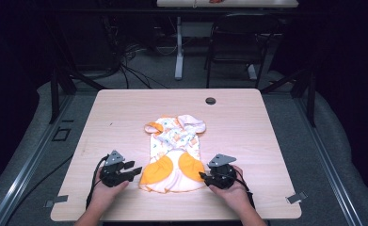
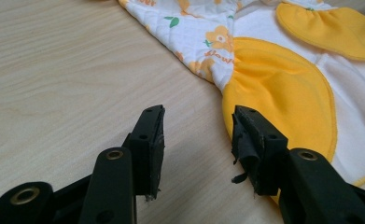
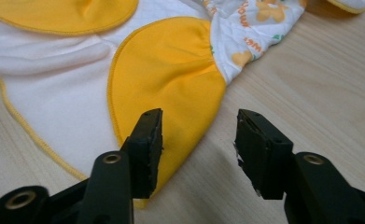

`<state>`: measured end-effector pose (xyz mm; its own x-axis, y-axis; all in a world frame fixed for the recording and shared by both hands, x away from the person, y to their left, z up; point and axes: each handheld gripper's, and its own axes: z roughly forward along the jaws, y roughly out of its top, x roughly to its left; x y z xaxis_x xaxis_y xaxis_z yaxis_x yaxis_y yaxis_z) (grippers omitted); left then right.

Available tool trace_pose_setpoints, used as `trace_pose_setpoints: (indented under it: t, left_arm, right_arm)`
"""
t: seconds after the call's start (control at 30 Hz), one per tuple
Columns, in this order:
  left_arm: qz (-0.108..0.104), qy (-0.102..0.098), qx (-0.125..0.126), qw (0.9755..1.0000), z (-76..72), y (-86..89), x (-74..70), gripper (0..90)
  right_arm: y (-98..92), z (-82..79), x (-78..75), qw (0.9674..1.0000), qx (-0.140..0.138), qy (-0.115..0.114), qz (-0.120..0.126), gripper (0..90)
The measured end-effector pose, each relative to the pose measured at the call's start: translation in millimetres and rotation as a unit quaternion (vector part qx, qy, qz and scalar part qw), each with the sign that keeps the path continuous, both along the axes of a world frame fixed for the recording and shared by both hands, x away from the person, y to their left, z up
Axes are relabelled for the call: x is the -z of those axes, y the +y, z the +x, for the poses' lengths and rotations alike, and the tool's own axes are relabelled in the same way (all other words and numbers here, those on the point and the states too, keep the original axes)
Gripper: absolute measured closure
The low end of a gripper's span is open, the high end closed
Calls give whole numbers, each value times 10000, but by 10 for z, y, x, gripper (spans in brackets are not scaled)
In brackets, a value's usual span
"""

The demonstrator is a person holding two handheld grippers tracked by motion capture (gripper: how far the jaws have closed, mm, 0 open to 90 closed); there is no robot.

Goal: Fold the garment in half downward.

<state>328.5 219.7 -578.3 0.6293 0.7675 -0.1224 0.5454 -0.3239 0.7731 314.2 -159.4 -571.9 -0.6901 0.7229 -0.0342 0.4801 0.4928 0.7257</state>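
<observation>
— What sits at the left of the wooden table (image 1: 125,108)?
— The left gripper (image 1: 133,170), jaws parted and holding nothing, rests just beside the garment's near orange panel.

— And mid-table?
— A small baby garment (image 1: 174,150), white with orange print and two orange panels, lies spread flat.

— The right side?
— The right gripper (image 1: 203,176), jaws likewise apart and empty, points at the other orange panel's edge.

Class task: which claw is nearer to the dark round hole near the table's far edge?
Right. The right claw sits almost directly below the hole; the left claw is further off to its left.
</observation>
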Motion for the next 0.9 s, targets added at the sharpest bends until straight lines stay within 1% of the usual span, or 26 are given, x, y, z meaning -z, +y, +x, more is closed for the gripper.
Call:
trace_pose_setpoints:
  t: [0.07,0.13,0.17,0.2,0.23,0.27,0.3,0.33,0.37,0.4,0.43,0.47,0.5,0.53,0.57,0.6,0.63,0.67,0.7,0.73,0.77,0.8,0.83,0.87,0.9]
  left_arm:
    - [-13,28,24,10000,3,-10,10,534]
    - [-1,16,53,10000,-9,-28,11,539]
    - [-1,16,53,10000,-9,-28,11,569]
    - [7,53,86,9999,-13,-34,6,576]
    - [26,28,71,10000,-17,-45,-1,576]
    - [72,30,83,9999,-7,-64,-19,579]
    - [72,30,83,9999,-7,-64,-19,585]
    - [151,-1,92,9998,22,-100,-31,586]
    - [151,-1,92,9998,22,-100,-31,601]
    - [120,40,60,9999,69,-132,-55,611]
    - [120,40,60,9999,69,-132,-55,616]
    - [69,34,73,9999,114,-167,-89,631]
    - [69,34,73,9999,114,-167,-89,651]
    - [173,3,162,9997,166,-205,-113,659]
    - [173,3,162,9997,166,-205,-113,672]
    - [237,-13,200,9995,196,-227,-121,694]
    - [255,-1,191,9995,225,-254,-124,713]
    - [267,90,181,9994,294,-298,-126,740]
    - [267,90,181,9994,294,-298,-126,758]
    - [339,103,168,9992,361,-351,-130,777]
    - [339,103,168,9992,361,-351,-130,810]
    - [381,66,190,9991,404,-380,-137,810]
    - [362,128,225,9990,441,-404,-142,838]
    - [370,140,242,9989,475,-434,-146,879]
    - [393,142,250,9988,498,-456,-151,890]
  right_arm:
    - [11,1,3,10000,-47,5,2,539]
    - [19,3,2,9999,-84,38,50,549]
    - [19,3,2,9999,-84,38,50,549]
    - [33,-5,-6,9999,-107,20,81,546]
    - [33,-5,-6,9999,-107,20,81,546]
    - [60,0,-21,9999,-165,-14,0,531]
    - [60,0,-21,9999,-165,-14,0,531]
    - [91,26,-40,9998,-155,-14,-92,526]
    - [91,26,-40,9998,-155,-14,-92,526]
    - [114,76,-72,9998,-186,33,-113,551]
    - [114,76,-72,9998,-186,33,-113,551]
    - [132,130,-110,9998,-160,83,-107,603]
    - [132,130,-110,9998,-160,83,-107,603]
    - [140,187,-148,9998,-122,160,10,663]
    - [140,187,-148,9998,-122,160,10,663]
    - [150,253,-183,9997,-133,188,69,725]
    - [163,286,-194,9998,-108,180,48,752]
    - [174,327,-201,9997,-116,193,18,784]
    - [174,327,-201,9997,-116,193,18,784]
    - [196,409,-210,9997,-80,251,-9,825]
    - [196,409,-210,9997,-80,251,-9,825]
    - [205,453,-212,9995,-75,314,1,845]
    - [221,504,-217,9994,-52,355,-9,872]
    - [250,585,-221,9993,-32,364,9,896]
    - [261,616,-222,9993,-31,381,-12,898]
